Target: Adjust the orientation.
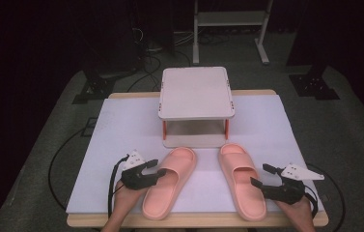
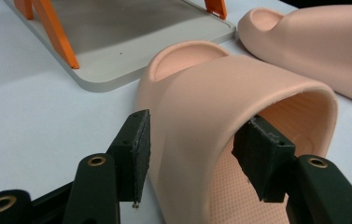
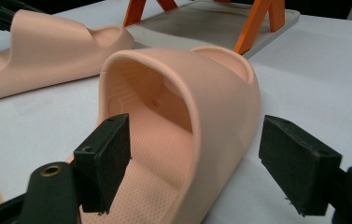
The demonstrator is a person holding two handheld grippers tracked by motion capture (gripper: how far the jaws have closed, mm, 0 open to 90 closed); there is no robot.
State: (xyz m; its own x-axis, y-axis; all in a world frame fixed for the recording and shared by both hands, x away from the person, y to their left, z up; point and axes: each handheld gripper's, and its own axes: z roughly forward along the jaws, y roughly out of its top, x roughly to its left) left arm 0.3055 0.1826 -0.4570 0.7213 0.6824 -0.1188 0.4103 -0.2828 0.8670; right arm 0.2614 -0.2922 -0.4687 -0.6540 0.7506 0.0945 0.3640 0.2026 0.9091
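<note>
- Left gripper first: jaws are spread wide and not pinching anything yet. In the left gripper view one pad sits just outside the strap of the left slipper, and the other pad is tucked inside the strap's opening. So the strap wall is between the jaws, with a small gap on the outer side as far as I can tell.
- That slipper lies flat on the white table cover, toe pointing toward the small two-level shelf that stands just ahead of the jaws.
- Right slipper lies beside it, also flat, toe toward the shelf.
- Right gripper: jaws gaping too, holding nothing. In the right gripper view its pads bracket the strap, one inside the opening and the other clearly off the outer side, not touching.
- My read: this is the pre-grasp step on both slippers, lined up but not closed. Looks like the shelf is where they're headed.
- Next move, I'd guess: close each pair of jaws on its strap wall. The foam looks soft, so it'll probably squash a bit; pinch firmly, then lift level so the heel doesn't drag.
</note>
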